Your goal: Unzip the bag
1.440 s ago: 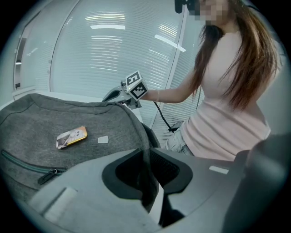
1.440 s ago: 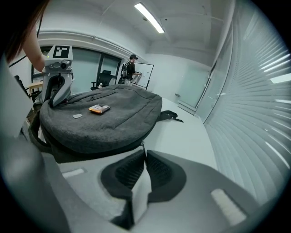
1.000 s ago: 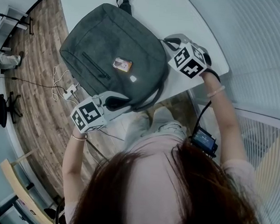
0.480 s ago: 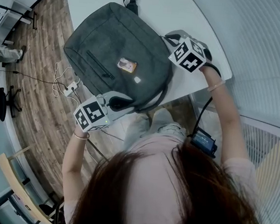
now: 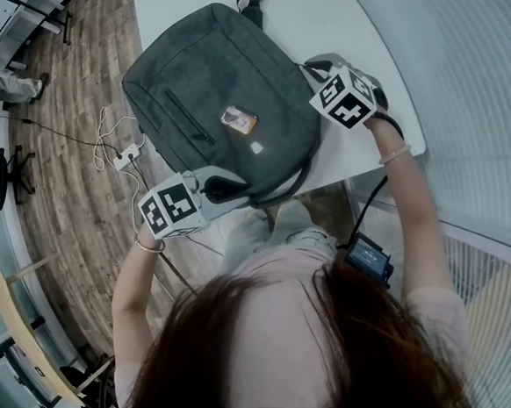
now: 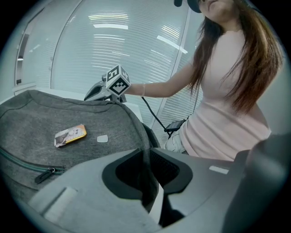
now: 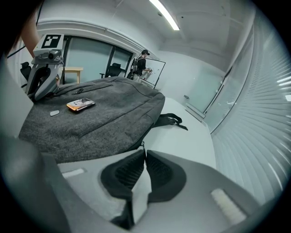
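While left gripper clamps the grey bag's near edge on the table, right gripper nips the zipper pull at its tips only — tug off the zip line and it likely slips out.

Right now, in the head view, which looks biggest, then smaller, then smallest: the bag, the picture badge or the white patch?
1. The bag, by far the largest.
2. The badge, small on the bag's front.
3. The white patch, smallest, just beside the badge.
All three lie on one surface, so nearness hardly changes the order.
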The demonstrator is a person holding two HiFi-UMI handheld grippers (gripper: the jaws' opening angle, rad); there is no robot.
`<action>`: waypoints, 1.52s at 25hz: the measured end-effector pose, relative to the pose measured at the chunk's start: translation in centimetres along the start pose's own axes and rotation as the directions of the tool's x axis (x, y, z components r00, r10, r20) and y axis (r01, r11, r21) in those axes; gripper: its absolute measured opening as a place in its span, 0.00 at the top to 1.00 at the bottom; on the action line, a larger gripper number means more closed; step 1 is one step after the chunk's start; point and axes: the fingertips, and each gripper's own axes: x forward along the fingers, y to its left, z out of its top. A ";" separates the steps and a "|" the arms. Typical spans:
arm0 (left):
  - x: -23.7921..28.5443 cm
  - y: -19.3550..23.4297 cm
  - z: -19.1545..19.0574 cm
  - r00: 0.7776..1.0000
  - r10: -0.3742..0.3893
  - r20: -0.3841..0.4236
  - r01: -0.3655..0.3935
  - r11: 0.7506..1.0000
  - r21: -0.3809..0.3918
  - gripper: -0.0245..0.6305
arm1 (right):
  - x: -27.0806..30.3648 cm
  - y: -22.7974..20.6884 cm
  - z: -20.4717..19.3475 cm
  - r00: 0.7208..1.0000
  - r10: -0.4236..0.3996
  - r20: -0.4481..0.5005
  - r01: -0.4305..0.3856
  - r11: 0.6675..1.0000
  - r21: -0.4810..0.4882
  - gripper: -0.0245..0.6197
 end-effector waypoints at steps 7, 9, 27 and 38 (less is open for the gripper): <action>-0.1 -0.1 0.1 1.000 -0.003 0.000 0.003 1.000 -0.005 0.86 | 0.4 -0.5 0.6 1.000 0.000 -0.019 0.000 1.000 -0.027 0.93; -0.1 -0.1 0.1 1.000 -0.004 -0.003 0.004 1.000 -0.008 0.86 | 0.6 -0.5 0.7 1.000 0.001 -0.020 -0.002 1.000 -0.031 0.93; 0.3 0.1 0.3 1.000 0.028 -0.003 -0.028 0.999 -0.022 0.86 | 1.8 -1.2 1.5 0.999 0.034 -0.024 -0.037 0.993 -0.116 0.92; -0.7 0.1 1.3 0.990 0.139 0.001 -0.139 0.988 -0.061 0.80 | 1.2 -1.2 0.8 0.998 0.054 0.029 -0.055 0.998 0.005 0.88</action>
